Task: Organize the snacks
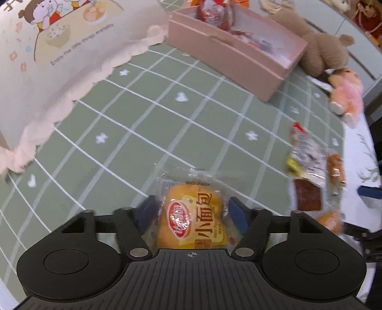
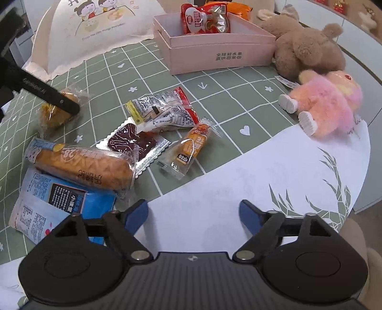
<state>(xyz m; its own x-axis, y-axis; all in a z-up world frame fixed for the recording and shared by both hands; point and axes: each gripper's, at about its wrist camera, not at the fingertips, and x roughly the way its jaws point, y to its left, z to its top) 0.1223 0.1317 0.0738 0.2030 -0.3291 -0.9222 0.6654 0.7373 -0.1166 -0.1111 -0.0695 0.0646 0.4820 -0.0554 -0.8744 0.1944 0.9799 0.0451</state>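
Sorting is under way but far from done, judging by the pink box (image 1: 238, 57): in the left wrist view it holds a red packet (image 1: 212, 14) at its far end and something small and blurred beside that, while most of the box looks bare. Well short of the box, on the green checked cloth (image 1: 143, 124), the left gripper (image 1: 191, 212) stands fairly wide around a small bread bun packet (image 1: 191, 214); the blue pads flank the wrapper closely, and whether they press on it cannot be told. Farther from the box, toward the bench edge, a blurred cluster of loose snacks (image 1: 310, 171) waits. In the right wrist view the same box (image 2: 214, 54) shows the red packet (image 2: 203, 20) leaning inside and an orange bag (image 2: 238, 8) behind it, whether inside the box I cannot say. Between the box and the right gripper (image 2: 193, 214) lie a red-edged clear packet (image 2: 164, 109), a dark chocolate wafer (image 2: 131, 140), an orange sausage stick (image 2: 188, 147), a long bread roll (image 2: 83, 167) and a blue bag (image 2: 59, 202). The right gripper hangs wide apart with nothing in it, above the bare white bench (image 2: 238, 167). At least six snacks seem left to box.
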